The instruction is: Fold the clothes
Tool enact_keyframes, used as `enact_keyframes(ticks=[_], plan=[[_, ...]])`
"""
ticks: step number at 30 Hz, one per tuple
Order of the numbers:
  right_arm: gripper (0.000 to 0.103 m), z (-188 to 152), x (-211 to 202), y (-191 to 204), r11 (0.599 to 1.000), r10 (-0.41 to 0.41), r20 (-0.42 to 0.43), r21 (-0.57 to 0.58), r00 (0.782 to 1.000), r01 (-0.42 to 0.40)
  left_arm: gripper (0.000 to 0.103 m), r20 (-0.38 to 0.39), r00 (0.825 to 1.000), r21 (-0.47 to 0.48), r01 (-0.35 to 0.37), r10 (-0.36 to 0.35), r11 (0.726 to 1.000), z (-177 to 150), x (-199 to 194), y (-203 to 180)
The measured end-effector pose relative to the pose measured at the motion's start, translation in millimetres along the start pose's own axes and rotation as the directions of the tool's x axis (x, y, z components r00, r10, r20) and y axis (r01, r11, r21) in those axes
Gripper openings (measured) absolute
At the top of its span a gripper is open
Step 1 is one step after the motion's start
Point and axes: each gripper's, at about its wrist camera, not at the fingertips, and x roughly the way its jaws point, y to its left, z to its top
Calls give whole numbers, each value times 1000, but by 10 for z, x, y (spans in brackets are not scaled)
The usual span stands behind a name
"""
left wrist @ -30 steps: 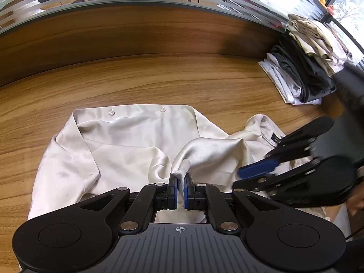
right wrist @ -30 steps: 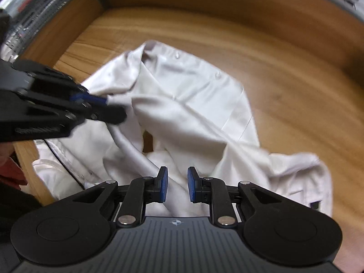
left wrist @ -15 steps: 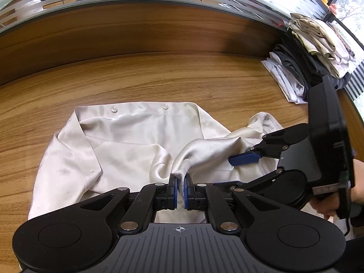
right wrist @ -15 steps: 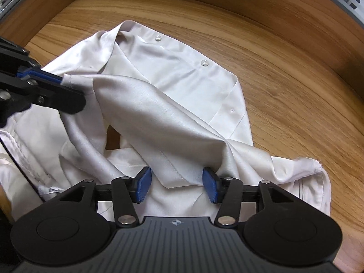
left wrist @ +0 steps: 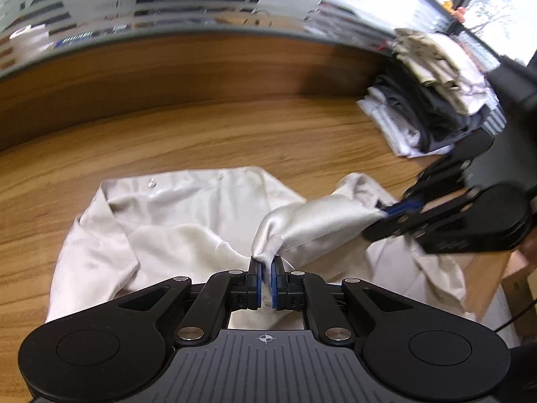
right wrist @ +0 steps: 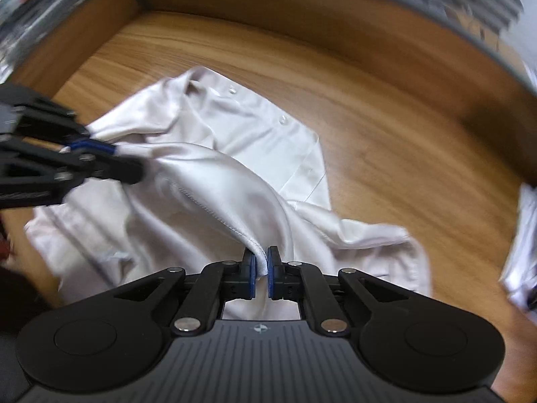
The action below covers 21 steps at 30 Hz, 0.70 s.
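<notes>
A cream satin shirt (left wrist: 161, 221) with snap buttons lies crumpled on the wooden table (left wrist: 235, 134). My left gripper (left wrist: 266, 268) is shut on a bunched edge of the shirt and holds it above the table. In the right wrist view the same shirt (right wrist: 241, 134) spreads out ahead, and my right gripper (right wrist: 261, 262) is shut on its stitched hem. The raised strip of fabric stretches between the two grippers. The right gripper (left wrist: 392, 210) shows at the right of the left wrist view, and the left gripper (right wrist: 100, 149) at the left of the right wrist view.
A pile of folded clothes (left wrist: 433, 100), dark, white and beige, sits at the table's far right. A wooden ledge and striped glass panels (left wrist: 201, 6) run along the table's back. A white garment (right wrist: 523, 235) lies at the right edge.
My right gripper, open around the hem half a second ago, has shut on it. Both grippers have lifted, and the fabric between them is now pulled taut. The left stayed shut throughout.
</notes>
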Motion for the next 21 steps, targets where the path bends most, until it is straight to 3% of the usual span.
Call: enact_keyframes(ticks=[9,15,21], plan=[[6,578,-768,-225,989,-69,90,-128,994,80,7,103,994,-13,27,-26,1000,545,-187,44],[6,1122,-595,-566,980,-134,158,-124,978,154,5,123,991,-42,-49,54,998,954,13,334],[6,1618,-64,-937,979,-153,147,-111,977,170,5,100,989,-83,-105,113,991,1212,382,674]])
